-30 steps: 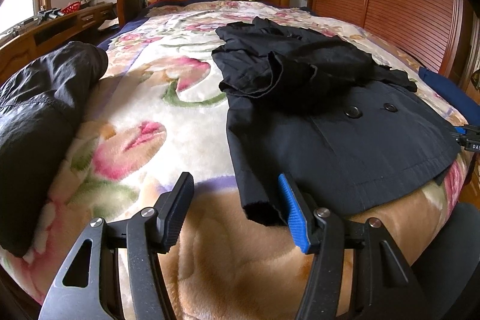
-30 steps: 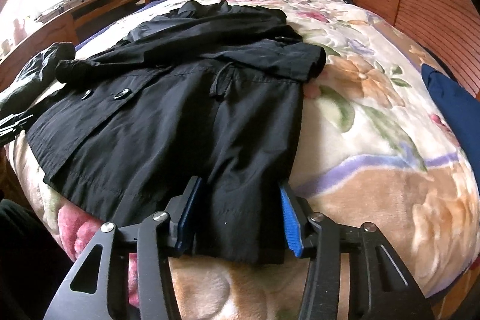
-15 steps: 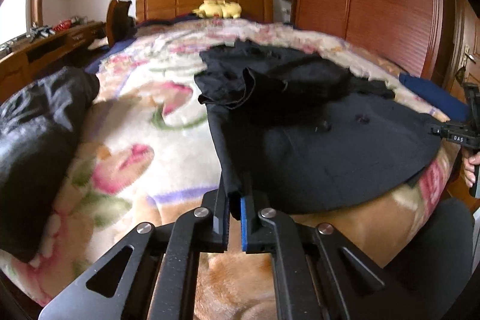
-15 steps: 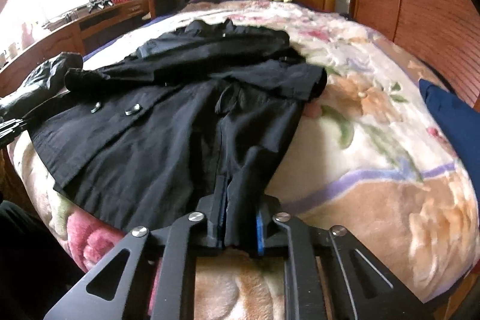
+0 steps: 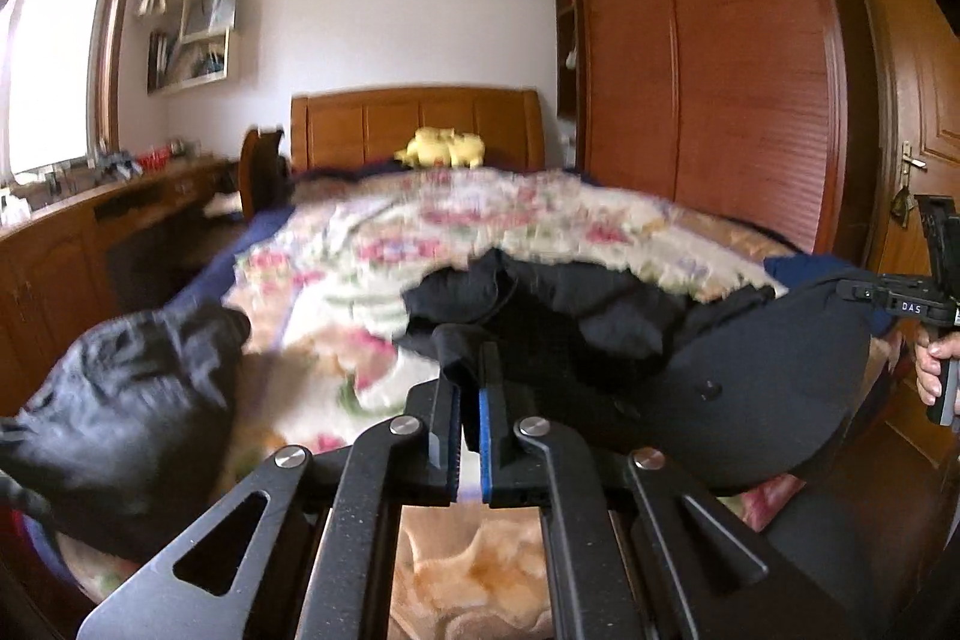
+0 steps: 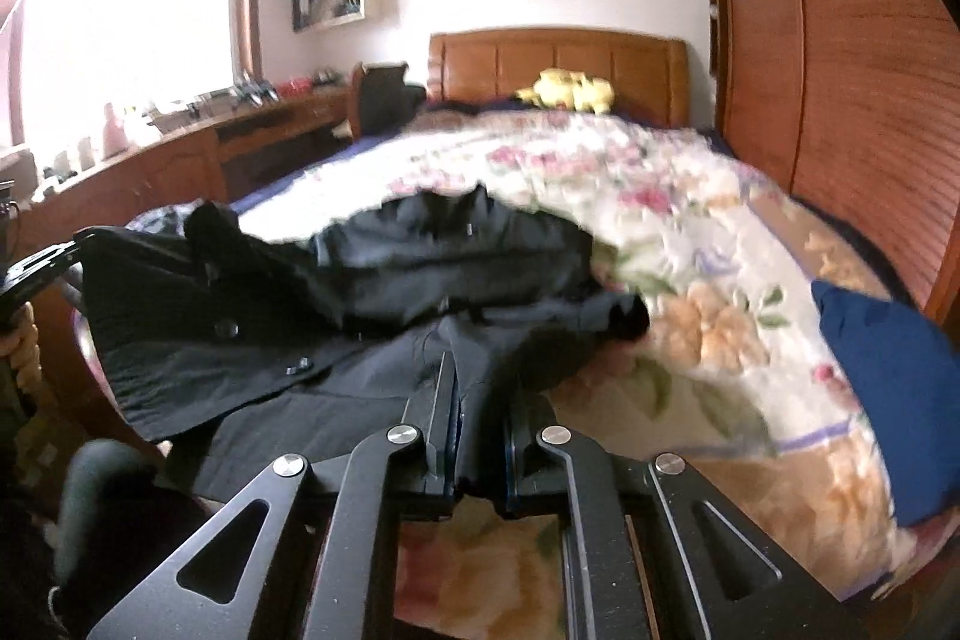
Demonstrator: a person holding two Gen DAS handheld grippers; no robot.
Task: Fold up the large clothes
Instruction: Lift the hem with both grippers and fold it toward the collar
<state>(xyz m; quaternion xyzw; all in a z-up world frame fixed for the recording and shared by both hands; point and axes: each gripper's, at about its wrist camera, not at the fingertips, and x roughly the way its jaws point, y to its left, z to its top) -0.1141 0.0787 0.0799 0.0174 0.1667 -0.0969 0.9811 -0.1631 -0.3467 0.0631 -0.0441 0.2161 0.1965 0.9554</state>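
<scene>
The step in hand was the lift for the lengthwise fold — both grippers had pinched the hem of the black coat [image 6: 384,352], which lay across the lower centre of both frames on the floral bedspread [image 6: 690,244]. The left gripper [image 5: 470,415], jaws nearly closed, clamped one hem corner; the right gripper [image 6: 477,451], jaws just closed onto bunched cloth, clamped the other. The next move probably called for carrying the hem evenly toward the collar, upper centre, without dragging the coat. Counted: one coat, two grippers, one dark bundle [image 5: 120,400] at lower left, one blue pillow [image 6: 888,400] — and one yellow plush toy [image 6: 570,91].
</scene>
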